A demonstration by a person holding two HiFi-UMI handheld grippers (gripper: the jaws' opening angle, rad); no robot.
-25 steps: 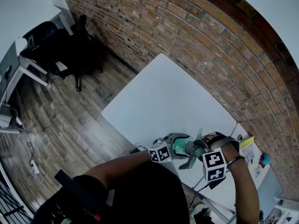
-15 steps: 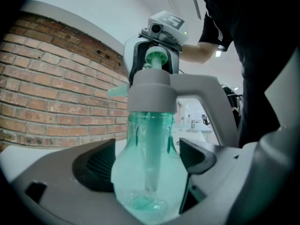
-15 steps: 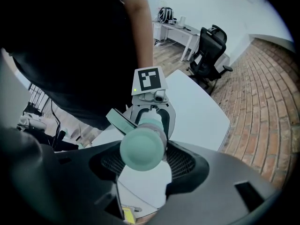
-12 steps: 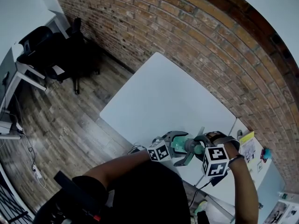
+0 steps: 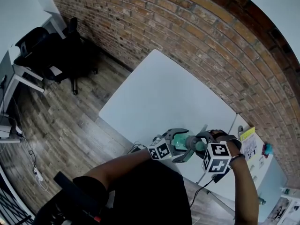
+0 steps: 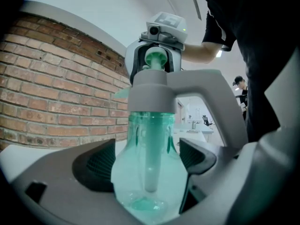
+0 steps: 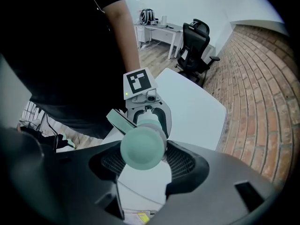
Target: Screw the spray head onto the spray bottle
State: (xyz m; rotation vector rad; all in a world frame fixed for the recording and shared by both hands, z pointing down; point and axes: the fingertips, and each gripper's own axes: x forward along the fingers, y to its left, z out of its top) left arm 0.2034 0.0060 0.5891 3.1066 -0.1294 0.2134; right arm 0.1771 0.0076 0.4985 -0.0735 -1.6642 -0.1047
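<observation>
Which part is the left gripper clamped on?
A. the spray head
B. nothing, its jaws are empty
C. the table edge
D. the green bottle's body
D: the left gripper has its pads pressed on both sides of the spray bottle, while the right gripper grips the spray head from above.

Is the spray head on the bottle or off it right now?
On. The spray head sits on the bottle, its dip tube hanging inside; how far it is screwed down, cannot tell.

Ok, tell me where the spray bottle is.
Head view, lower centre-right, by the white table's near edge: spray bottle held in the left gripper, right gripper clamped on its spray head.
</observation>
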